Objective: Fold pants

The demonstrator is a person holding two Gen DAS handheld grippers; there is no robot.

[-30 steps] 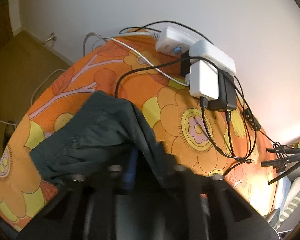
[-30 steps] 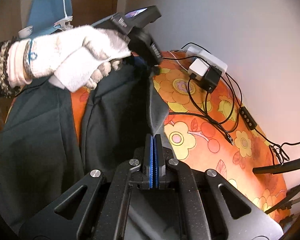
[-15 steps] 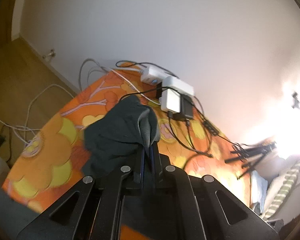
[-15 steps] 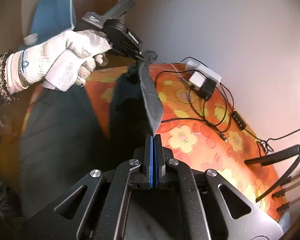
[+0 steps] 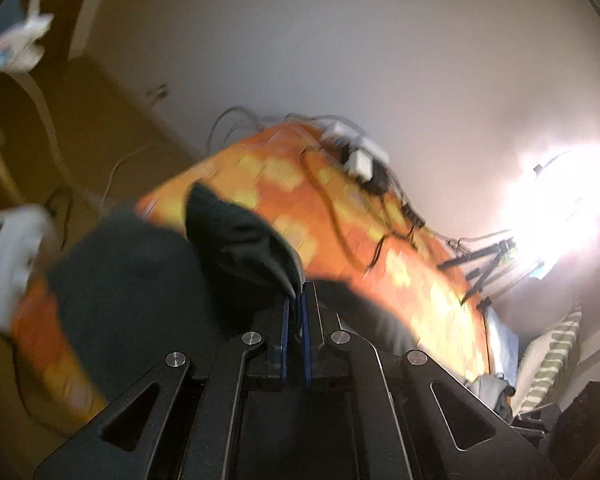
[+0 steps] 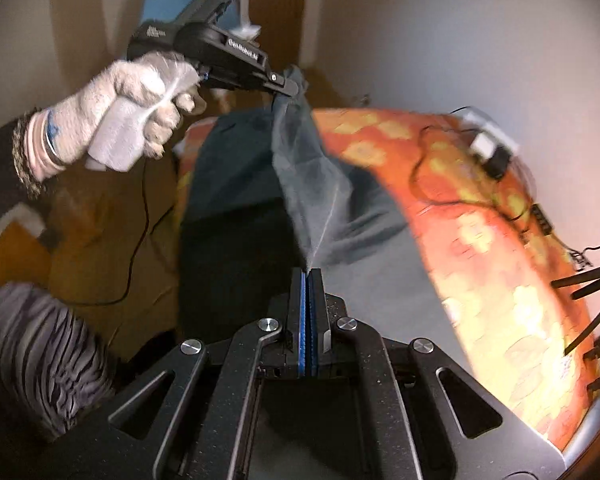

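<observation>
Dark green pants [image 6: 236, 168] lie on an orange flowered bed [image 6: 480, 240]. My left gripper [image 5: 295, 294] is shut on an edge of the pants [image 5: 240, 240] and holds it high above the bed; it also shows in the right wrist view [image 6: 290, 88], held by a white-gloved hand [image 6: 120, 120]. My right gripper [image 6: 310, 276] is shut on the same edge of cloth, which stretches taut between the two grippers. The rest of the pants hangs down onto the bed.
White and black chargers with cables [image 5: 360, 160] lie at the bed's far edge by the wall. Black tripod legs [image 6: 588, 280] stand at the right. A bright lamp [image 5: 560, 196] glares at the right. A grey striped cloth [image 6: 40, 352] lies at the lower left.
Both grippers have risen well above the bed with the pants edge in them. The cloth is lifted and pulled taut between them, and the bed looks farther away.
</observation>
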